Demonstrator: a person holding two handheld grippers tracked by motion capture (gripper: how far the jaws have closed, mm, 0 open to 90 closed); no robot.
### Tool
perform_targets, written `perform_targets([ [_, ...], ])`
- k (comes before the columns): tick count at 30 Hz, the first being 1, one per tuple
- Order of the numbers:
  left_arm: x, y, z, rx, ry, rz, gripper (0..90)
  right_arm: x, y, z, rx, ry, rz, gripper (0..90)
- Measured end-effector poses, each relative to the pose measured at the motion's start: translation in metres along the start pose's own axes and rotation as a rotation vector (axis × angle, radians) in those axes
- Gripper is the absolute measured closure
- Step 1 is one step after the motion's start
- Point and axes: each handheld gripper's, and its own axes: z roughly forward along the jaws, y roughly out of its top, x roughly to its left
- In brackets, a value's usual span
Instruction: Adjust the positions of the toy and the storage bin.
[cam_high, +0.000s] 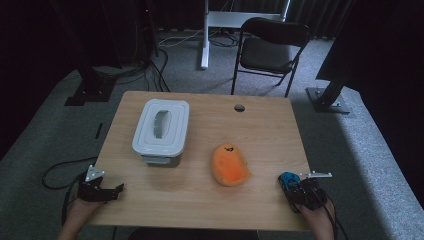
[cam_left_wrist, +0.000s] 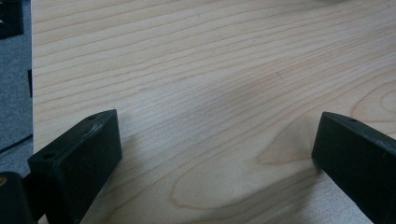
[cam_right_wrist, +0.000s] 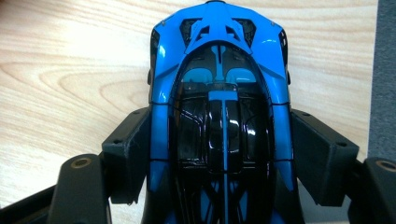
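A blue and black toy car (cam_right_wrist: 219, 116) lies lengthwise between the jaws of my right gripper (cam_right_wrist: 220, 154), whose pads press on both of its sides. From above, the toy car (cam_high: 287, 181) and the right gripper (cam_high: 293, 189) sit at the table's front right corner. My left gripper (cam_high: 118, 188) rests at the front left edge, jaws wide apart. In the left gripper view its jaws frame bare wood, the left gripper (cam_left_wrist: 217, 140) holding nothing. An orange plush toy (cam_high: 229, 164) lies mid-table. A white lidded box (cam_high: 161, 131) stands left of it.
The wooden table (cam_high: 210, 200) has a small round hole (cam_high: 239, 107) near its far edge. A black folding chair (cam_high: 267, 50) stands behind it on grey carpet. Dark stands flank the table. Cables (cam_high: 55, 175) trail on the floor at left.
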Motion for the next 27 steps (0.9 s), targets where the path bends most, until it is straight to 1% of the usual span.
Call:
perform_targets([
  [3,0.0,0.0,0.0,0.0,0.0,0.0,1.8,-0.001,-0.003,0.0,0.003,-0.003,0.007,27.5],
  [6,0.0,0.0,0.0,0.0,0.0,0.0,1.8,-0.001,-0.003,0.002,0.007,-0.017,0.005,27.5],
  [9,0.0,0.0,0.0,0.001,0.0,0.001,1.8,-0.001,-0.003,0.005,0.016,-0.02,0.007,27.5],
  [13,0.0,0.0,0.0,0.0,0.0,0.0,1.8,0.001,-0.003,0.01,0.028,-0.033,-0.005,27.5],
  [18,0.0,0.0,0.0,0.0,0.0,0.0,1.8,0.003,-0.002,0.012,0.028,-0.044,-0.009,27.4],
  [21,0.0,0.0,0.0,0.0,0.0,0.001,1.8,0.002,-0.003,0.012,0.02,-0.037,-0.002,27.4],
  [27,0.0,0.0,0.0,0.0,0.0,0.0,1.8,-0.001,-0.005,0.012,0.001,-0.015,-0.008,27.1],
])
